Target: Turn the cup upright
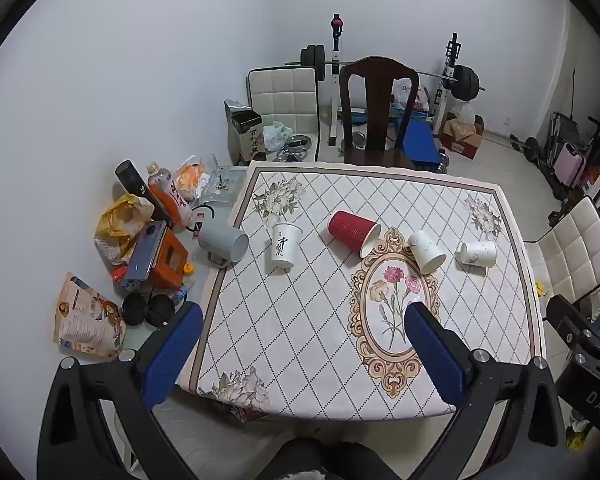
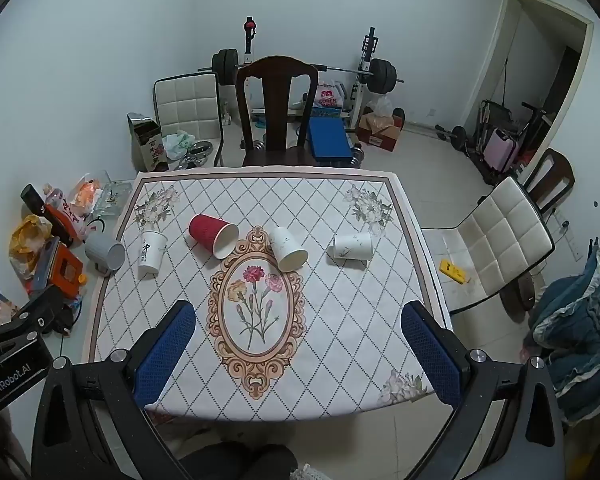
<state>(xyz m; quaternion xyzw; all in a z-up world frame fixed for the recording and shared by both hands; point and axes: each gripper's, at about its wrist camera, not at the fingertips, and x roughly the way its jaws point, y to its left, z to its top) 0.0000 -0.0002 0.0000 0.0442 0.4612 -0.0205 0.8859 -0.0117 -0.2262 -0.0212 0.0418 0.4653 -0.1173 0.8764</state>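
Note:
On the patterned tablecloth [image 1: 300, 340] [image 2: 340, 320] several paper cups form a row. A white cup with black writing [image 1: 284, 246] [image 2: 151, 254] stands upright. A red ribbed cup [image 1: 353, 237] [image 2: 213, 235] lies on its side, mouth toward me and right. A white cup [image 1: 426, 251] [image 2: 287, 249] lies tilted on its side. Another white cup [image 1: 478, 253] [image 2: 353, 246] lies on its side at the right. My left gripper [image 1: 304, 316] and right gripper [image 2: 298, 314] are open, empty, held above the near table edge, well short of the cups.
A grey mug [image 1: 224, 242] [image 2: 105, 254] lies at the table's left among clutter: bottles, bags, an orange box [image 1: 168, 260]. A dark wooden chair [image 1: 374, 112] [image 2: 276, 108] stands behind the table, padded chairs at the back left and at the right [image 2: 496, 240]. Weights stand behind.

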